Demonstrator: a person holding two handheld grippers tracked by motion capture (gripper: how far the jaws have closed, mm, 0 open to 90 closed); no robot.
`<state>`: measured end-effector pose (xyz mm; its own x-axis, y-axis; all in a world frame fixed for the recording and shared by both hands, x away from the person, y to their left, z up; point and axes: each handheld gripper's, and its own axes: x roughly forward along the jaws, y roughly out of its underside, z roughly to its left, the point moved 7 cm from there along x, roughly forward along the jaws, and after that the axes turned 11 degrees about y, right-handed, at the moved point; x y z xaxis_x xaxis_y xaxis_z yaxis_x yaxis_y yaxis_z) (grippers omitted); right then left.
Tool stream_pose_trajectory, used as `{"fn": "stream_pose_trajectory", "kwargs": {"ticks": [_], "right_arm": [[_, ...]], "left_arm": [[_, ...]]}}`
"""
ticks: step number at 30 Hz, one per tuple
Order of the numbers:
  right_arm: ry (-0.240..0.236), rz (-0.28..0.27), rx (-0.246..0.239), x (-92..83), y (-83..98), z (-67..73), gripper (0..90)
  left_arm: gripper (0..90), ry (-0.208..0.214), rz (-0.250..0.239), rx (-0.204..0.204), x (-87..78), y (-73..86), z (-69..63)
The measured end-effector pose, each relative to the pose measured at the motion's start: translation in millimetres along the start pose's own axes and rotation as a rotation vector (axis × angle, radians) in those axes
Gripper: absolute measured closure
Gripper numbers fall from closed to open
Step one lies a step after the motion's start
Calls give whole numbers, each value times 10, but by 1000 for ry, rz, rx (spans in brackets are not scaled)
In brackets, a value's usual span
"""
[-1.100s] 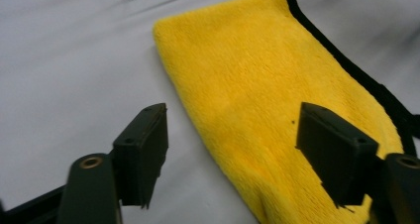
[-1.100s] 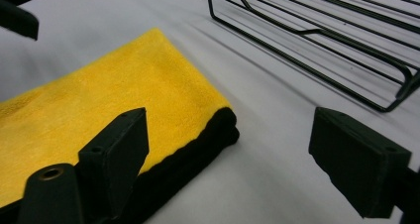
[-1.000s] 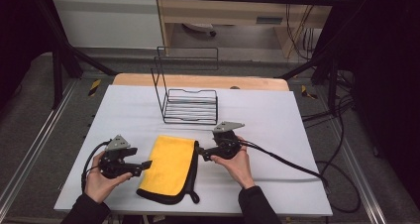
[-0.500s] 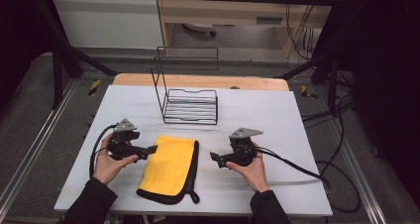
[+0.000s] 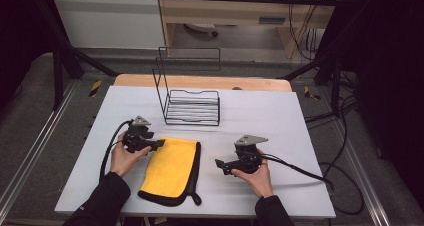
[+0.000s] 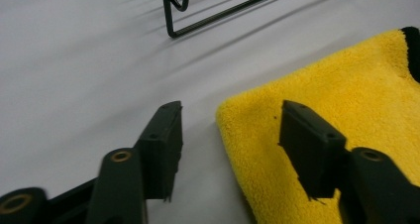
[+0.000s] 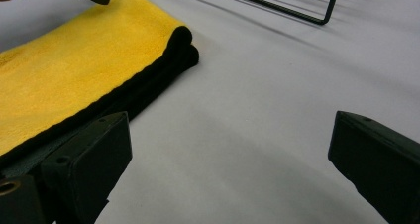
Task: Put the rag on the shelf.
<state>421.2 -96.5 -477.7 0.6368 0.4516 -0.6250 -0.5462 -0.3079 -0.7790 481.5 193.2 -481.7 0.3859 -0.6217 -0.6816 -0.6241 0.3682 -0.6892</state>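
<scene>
A folded yellow towel with a black edge lies on the white table in front of the person. My left gripper is at the towel's far left corner. In the left gripper view its jaws straddle that corner of the towel; they have just been closing, and the pads do not press on the cloth. My right gripper hovers low to the right of the towel, apart from it. Its jaws have just opened a little wider, over bare table, with the towel to their left.
A black wire rack stands behind the towel at the table's middle, with a tall wire back on its left. Cables trail from both grippers, the right one across the table to its right edge. The wooden table edge runs along the far side.
The left hand has moved away from the person and rightward to the towel's far left corner, and its jaws have narrowed. The right hand has drawn back to the right, off the towel's edge.
</scene>
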Motion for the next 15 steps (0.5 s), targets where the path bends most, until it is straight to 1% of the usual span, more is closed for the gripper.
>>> {"fn": "stream_pose_trajectory", "kwargs": {"ticks": [1,4,11,13,15], "right_arm": [[-1,0,0,5,0,0,37],[2,6,-3,8,11,2,38],[-8,7,5,9,11,14,42],[-11,10,10,12,10,18,42],[-11,5,15,16,3,18,42]], "left_arm": [[482,-1,1,-3,16,3,9],[563,-1,10,2,55,14,17],[685,44,29,-17,114,42,5],[708,45,31,-9,121,44,-2],[735,53,32,-18,128,50,-14]]}}
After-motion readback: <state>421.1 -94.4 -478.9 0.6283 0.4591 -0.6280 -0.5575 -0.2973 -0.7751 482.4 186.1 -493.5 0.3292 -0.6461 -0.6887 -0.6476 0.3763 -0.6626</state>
